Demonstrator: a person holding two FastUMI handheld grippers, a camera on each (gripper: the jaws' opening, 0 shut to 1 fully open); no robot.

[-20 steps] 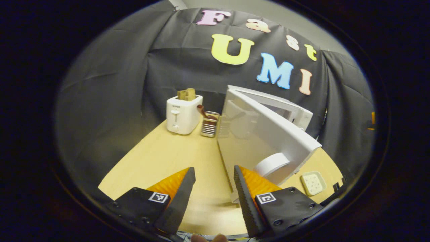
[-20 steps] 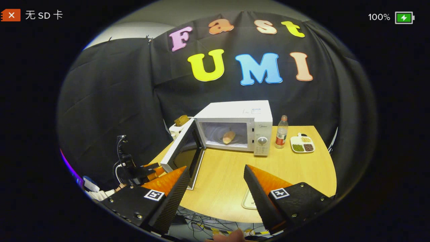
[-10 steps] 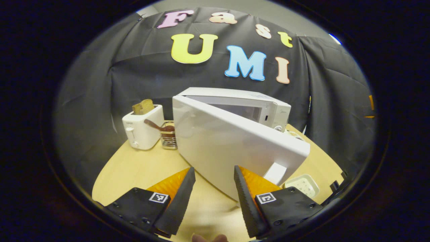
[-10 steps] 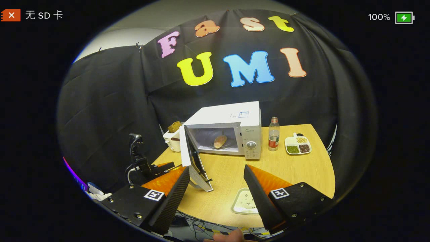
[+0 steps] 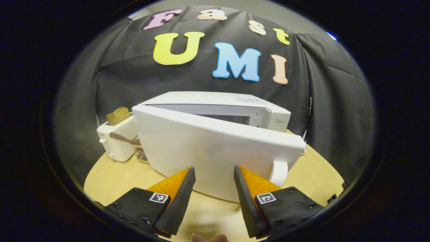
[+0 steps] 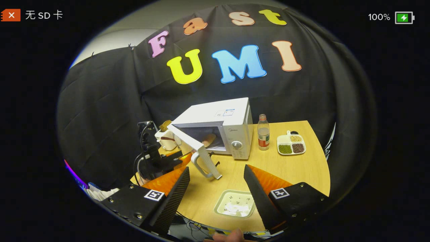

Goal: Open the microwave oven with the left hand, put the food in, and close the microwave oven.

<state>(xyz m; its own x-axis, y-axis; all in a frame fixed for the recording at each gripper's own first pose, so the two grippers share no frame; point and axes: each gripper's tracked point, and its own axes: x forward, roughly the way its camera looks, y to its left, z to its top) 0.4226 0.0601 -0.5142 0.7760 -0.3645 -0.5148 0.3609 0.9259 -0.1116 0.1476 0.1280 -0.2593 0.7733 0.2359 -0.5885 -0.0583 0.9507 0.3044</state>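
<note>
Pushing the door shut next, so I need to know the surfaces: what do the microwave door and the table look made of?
Microwave door: looks like smooth white painted metal or plastic, judging by its even, slightly glossy sheen; which one I cannot tell. Its handle looks like moulded white plastic. Table: pale wood-look top with faint grain lines, probably laminate.

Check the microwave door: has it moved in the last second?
Yes. In the right gripper view the door has swung toward the microwave body, now partly covering the cavity and the bread inside. Not yet shut.
</note>
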